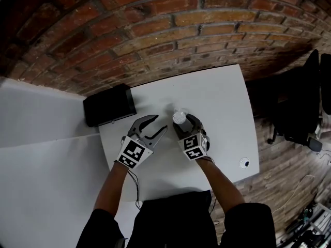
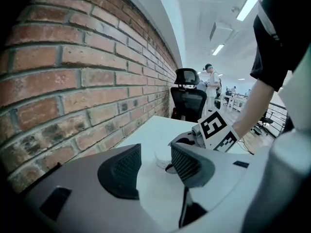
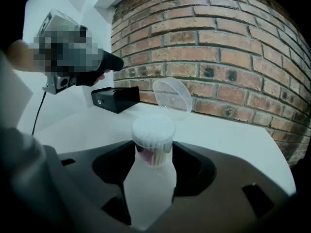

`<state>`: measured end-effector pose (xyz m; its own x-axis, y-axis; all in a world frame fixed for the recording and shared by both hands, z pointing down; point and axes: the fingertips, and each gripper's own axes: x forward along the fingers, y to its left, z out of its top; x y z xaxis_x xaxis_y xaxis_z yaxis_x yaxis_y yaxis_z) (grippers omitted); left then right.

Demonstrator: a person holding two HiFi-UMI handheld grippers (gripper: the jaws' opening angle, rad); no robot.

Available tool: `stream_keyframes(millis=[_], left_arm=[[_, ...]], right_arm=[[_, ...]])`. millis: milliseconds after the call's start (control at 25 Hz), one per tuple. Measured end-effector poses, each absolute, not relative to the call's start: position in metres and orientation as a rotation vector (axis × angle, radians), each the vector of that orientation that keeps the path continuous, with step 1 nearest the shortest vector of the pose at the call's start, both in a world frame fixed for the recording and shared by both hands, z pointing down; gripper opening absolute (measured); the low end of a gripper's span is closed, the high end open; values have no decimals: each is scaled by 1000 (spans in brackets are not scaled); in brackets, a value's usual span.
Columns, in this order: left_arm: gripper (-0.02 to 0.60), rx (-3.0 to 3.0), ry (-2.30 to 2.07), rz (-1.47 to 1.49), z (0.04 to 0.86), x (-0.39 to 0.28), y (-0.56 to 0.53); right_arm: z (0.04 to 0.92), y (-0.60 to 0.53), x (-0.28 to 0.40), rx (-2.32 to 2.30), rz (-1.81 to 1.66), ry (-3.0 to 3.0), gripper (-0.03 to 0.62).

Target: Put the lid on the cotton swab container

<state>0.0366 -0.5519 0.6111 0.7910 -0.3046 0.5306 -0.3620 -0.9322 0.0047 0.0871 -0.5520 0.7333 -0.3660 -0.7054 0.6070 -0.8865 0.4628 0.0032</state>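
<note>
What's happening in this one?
A person works two hand-held grippers over a white table. The right hand-held gripper is clamped on the translucent plastic cotton swab container, open-topped with white swab tips showing. The left hand-held gripper is open and empty. The clear round lid is off the container, tilted, towards the brick wall.

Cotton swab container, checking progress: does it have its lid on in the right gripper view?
No: the container is topped by bare swab tips, and the clear lid is beyond it.

Head view steeply down over table [image 1: 217, 97], gripper views low, close above it, all sharing the wall [image 2: 73, 81].
</note>
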Motion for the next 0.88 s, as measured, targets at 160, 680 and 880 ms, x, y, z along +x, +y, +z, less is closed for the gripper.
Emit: stream_keyframes(millis=[160, 680, 880], left_arm=[[253, 2910, -396, 861, 618, 48, -552], [293, 3073, 31, 1174, 631, 78, -554], [293, 3080, 218, 1340, 646, 81, -548]], right_arm=[[741, -548, 89, 1288, 463, -2156, 238], [741, -547, 89, 1250, 454, -2189, 235], [741, -547, 89, 1249, 462, -2193, 235]])
